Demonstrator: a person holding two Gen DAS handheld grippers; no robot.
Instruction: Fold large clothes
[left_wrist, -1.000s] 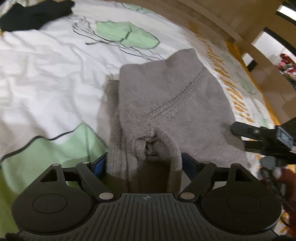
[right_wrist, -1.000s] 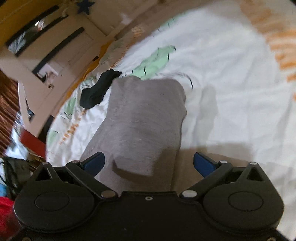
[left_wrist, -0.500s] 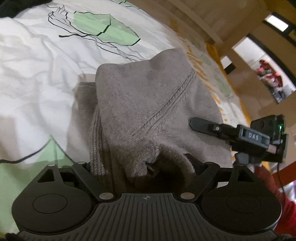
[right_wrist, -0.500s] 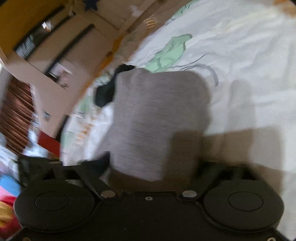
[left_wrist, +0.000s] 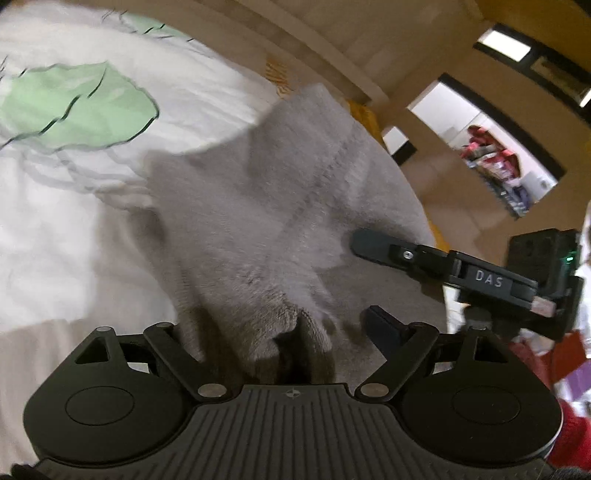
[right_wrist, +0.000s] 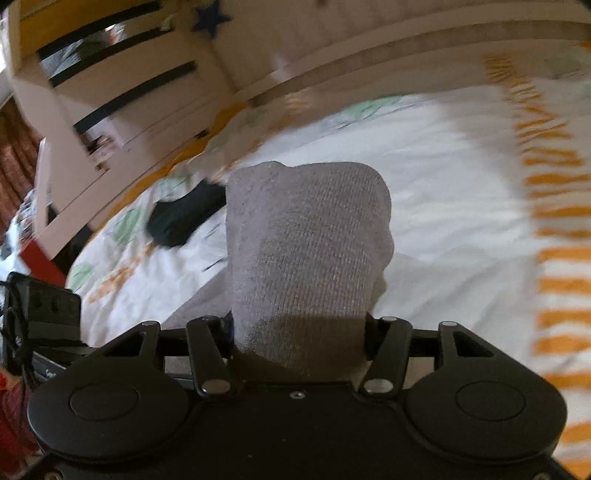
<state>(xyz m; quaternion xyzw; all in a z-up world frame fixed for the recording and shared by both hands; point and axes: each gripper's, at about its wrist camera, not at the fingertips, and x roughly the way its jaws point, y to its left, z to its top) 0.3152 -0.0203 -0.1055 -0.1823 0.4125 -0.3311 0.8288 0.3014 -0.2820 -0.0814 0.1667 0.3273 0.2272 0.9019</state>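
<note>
over the white patterned bedspread (right_wrist: 443, 192) the grey knit garment (left_wrist: 280, 206) hangs gathered between both tools, the left gripper (left_wrist: 291, 332) pinching one bunched end wide, the right gripper (right_wrist: 299, 332), jaws just closing, clamped on the other, likely to carry it as one folded bundle.

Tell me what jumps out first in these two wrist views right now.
The grey knit garment fills the middle of both views, gripped in the right tool, whose jaws have just been closing, with bunched cloth between the left tool's jaws. Behind lies a white bedsheet and a black garment at left.
</note>
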